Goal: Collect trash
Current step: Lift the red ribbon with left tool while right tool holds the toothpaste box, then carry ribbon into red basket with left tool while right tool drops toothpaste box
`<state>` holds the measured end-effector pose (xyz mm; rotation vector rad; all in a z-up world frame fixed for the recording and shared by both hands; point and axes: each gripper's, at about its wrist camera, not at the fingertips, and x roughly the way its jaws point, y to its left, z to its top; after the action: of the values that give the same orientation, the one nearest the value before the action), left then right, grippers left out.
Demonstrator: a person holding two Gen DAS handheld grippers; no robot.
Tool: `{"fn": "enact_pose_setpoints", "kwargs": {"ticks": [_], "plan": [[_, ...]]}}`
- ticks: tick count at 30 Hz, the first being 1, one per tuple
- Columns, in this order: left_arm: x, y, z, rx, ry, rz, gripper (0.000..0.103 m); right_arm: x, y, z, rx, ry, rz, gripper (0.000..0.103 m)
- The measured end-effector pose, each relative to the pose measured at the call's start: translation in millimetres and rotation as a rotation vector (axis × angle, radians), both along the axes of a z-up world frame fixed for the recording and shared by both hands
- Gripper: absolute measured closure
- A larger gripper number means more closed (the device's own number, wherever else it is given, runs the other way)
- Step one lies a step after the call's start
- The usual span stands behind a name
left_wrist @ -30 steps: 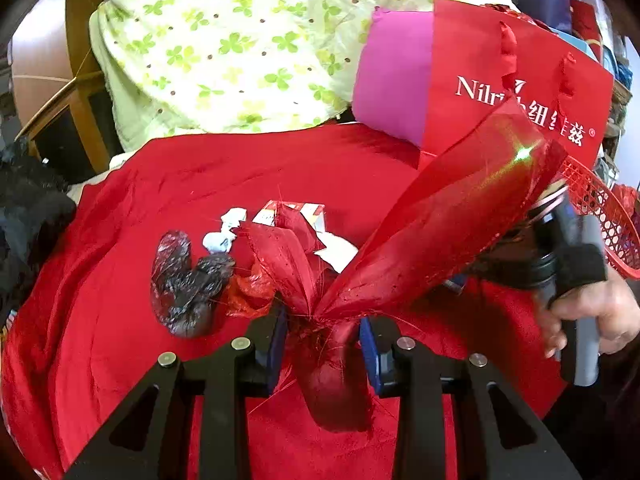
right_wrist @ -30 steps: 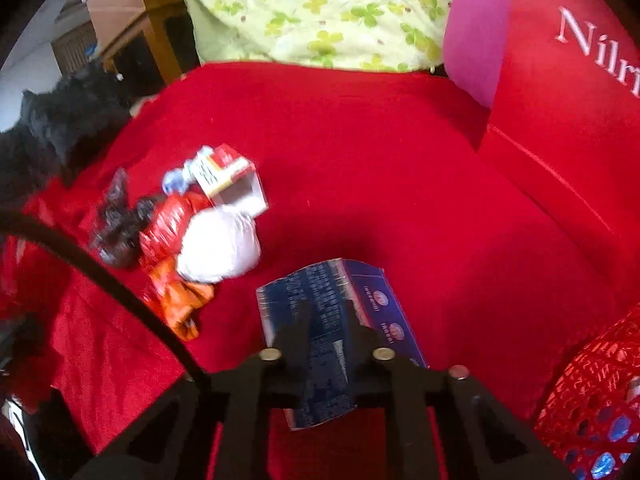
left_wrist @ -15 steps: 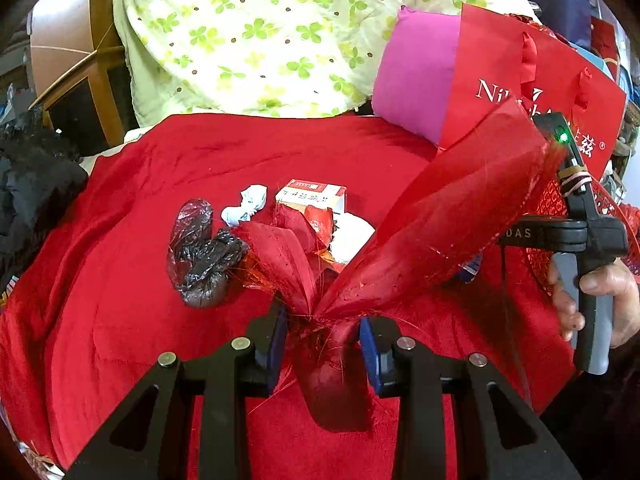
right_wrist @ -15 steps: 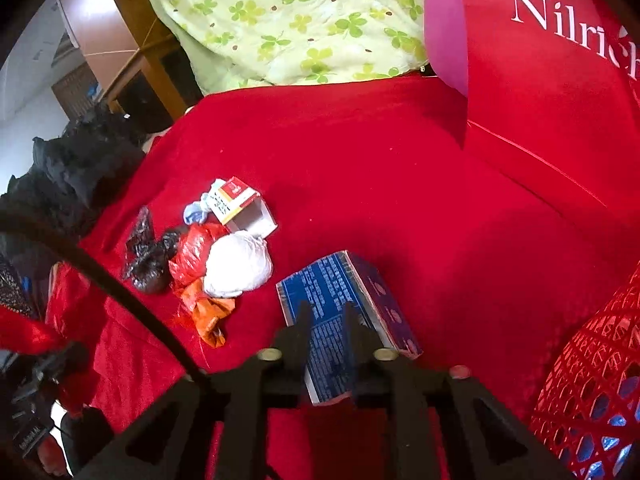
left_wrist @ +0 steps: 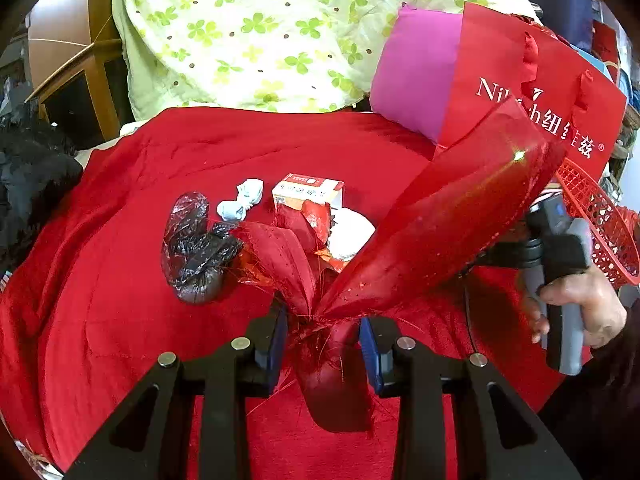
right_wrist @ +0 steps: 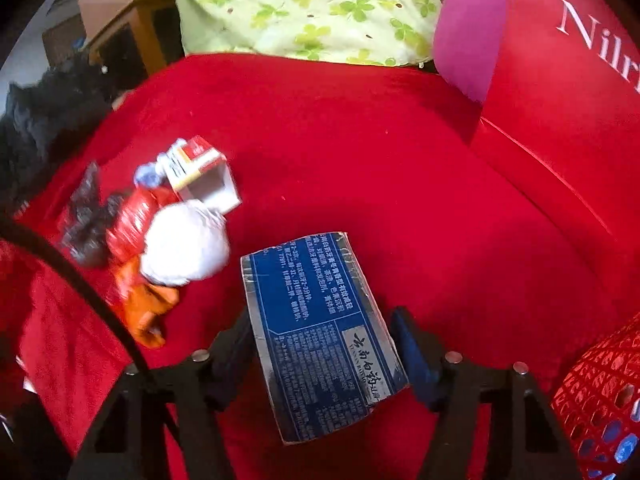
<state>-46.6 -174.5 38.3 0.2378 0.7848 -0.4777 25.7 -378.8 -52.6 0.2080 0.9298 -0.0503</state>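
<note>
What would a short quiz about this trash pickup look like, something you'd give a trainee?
1. True or false: the left gripper is shut on the red mesh bag.
2. What lies between the right gripper's fingers?
A. white paper wad
B. blue carton
C. black plastic bag
3. Fill in: the small open box near the trash pile is red and ____.

Key
1. True: its pads pinch the bag's gathered neck.
2. B: the blue carton sits between jaws that have just been opening, with a gap showing at the right pad.
3. White.
</note>
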Motion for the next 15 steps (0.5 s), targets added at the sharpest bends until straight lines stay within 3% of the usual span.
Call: {"fn": "enact_pose_setpoints", "kwargs": {"ticks": [8,15], "plan": [[-10,-18,27,-0.049,-0.054,-0.033,0.068,-58,-2,78,0.063,-0.269,0.015,0.035],[-34,-59,66,-0.106,-0.148,-0.141,0.068,-140,-29,140,0.104,-0.539,-0.027,0.035]]}}
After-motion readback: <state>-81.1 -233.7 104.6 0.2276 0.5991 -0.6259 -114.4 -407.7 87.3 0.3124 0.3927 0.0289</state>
